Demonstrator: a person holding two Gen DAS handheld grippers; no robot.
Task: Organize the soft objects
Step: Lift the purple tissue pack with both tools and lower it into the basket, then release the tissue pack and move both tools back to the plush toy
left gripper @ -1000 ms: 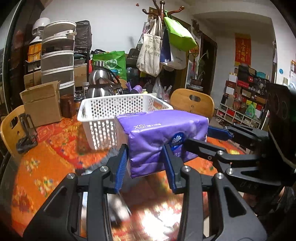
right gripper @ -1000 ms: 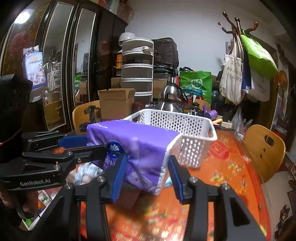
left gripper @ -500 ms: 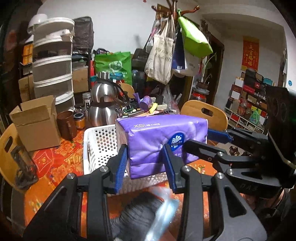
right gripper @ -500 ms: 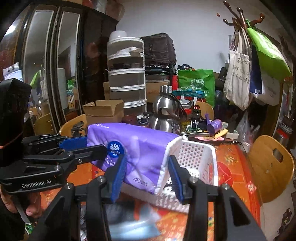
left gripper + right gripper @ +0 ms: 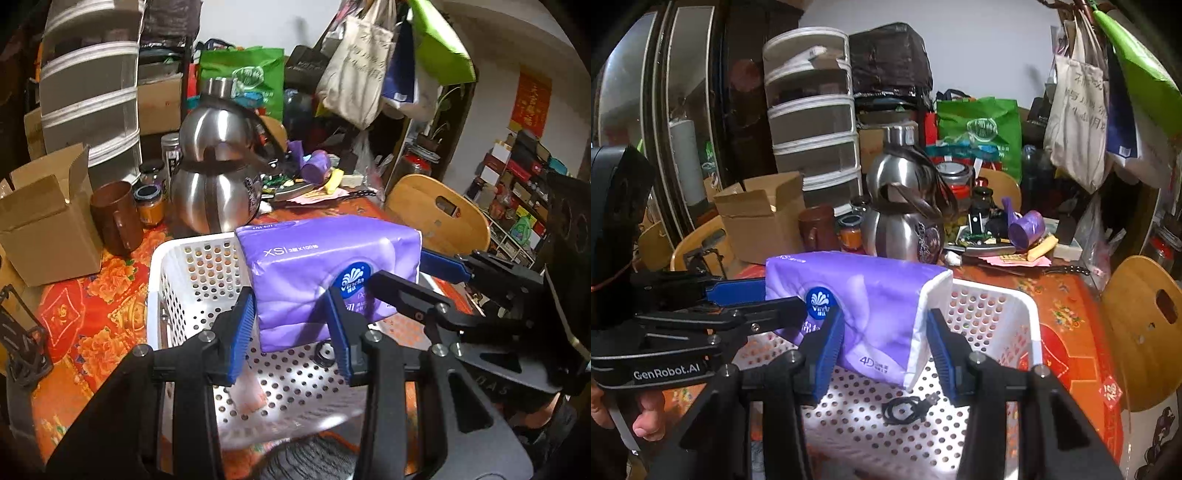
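Holding: both grippers are gripping one purple tissue pack (image 5: 325, 273) up in the air over the white basket (image 5: 173, 273).
Left gripper (image 5: 291, 325): its blue jaws are partly closed and are squeezing the near left end of the pack.
Right gripper (image 5: 886, 343): its blue jaws are partly closed and are pinching the white end of the same pack.
Where the pack is: it is hanging above the middle of the basket, not touching the floor of it.
How the pack looks: it is soft and puffy, purple with a round blue logo and white letters, and it is dented a little where the jaws are pressing.
Basket: it is sitting on the orange flower tablecloth (image 5: 99, 295), and it is full of little round holes.
Inside the basket: a black coiled cable (image 5: 908, 406) is lying on the floor of it, and a small pinkish packet (image 5: 251, 395) is lying near the front left, too blurry to name.
Cardboard box (image 5: 48, 218): it is standing open at the far left; I cannot tell what is inside.
Brown mug (image 5: 114, 218): it is standing just right of the box.
Steel kettle (image 5: 218, 184): it is standing behind the basket.
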